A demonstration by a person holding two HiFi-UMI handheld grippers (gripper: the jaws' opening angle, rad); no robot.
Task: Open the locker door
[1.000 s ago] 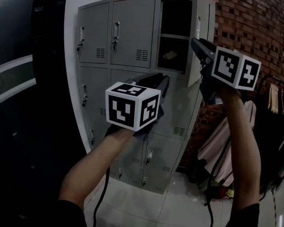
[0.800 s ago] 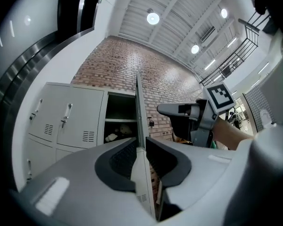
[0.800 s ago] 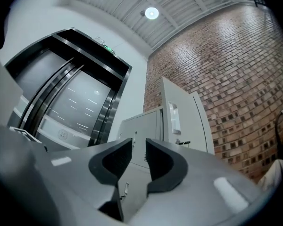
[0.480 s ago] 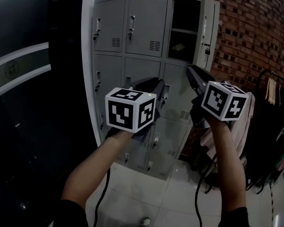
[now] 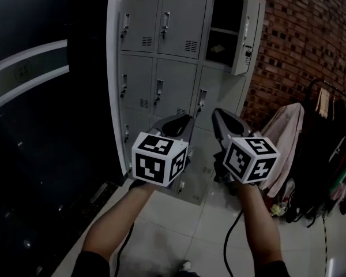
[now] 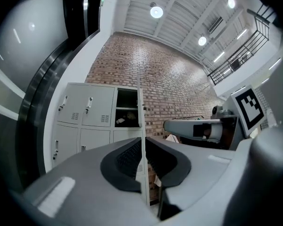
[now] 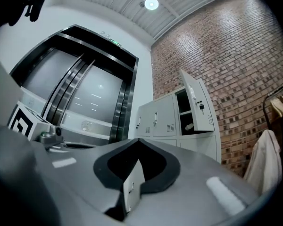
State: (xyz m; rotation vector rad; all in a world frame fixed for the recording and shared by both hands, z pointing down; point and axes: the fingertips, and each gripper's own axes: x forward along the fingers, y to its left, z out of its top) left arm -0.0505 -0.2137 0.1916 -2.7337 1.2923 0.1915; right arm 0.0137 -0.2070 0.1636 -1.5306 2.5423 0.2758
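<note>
Retreating from locker door (image 5: pixel 246 32), right gripper (image 5: pixel 217 112) fingers now pressed together, left gripper (image 5: pixel 187 119) likewise

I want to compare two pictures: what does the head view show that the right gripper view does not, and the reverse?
Only the head view: the person's forearms, the white floor tiles and a shoe tip.
Only the right gripper view: the ceiling lamp and the inner side of the right tongs, closing with nothing between them.
Both: the grey lockers, the open locker door at top right, the brick wall and the hanging clothes.
</note>
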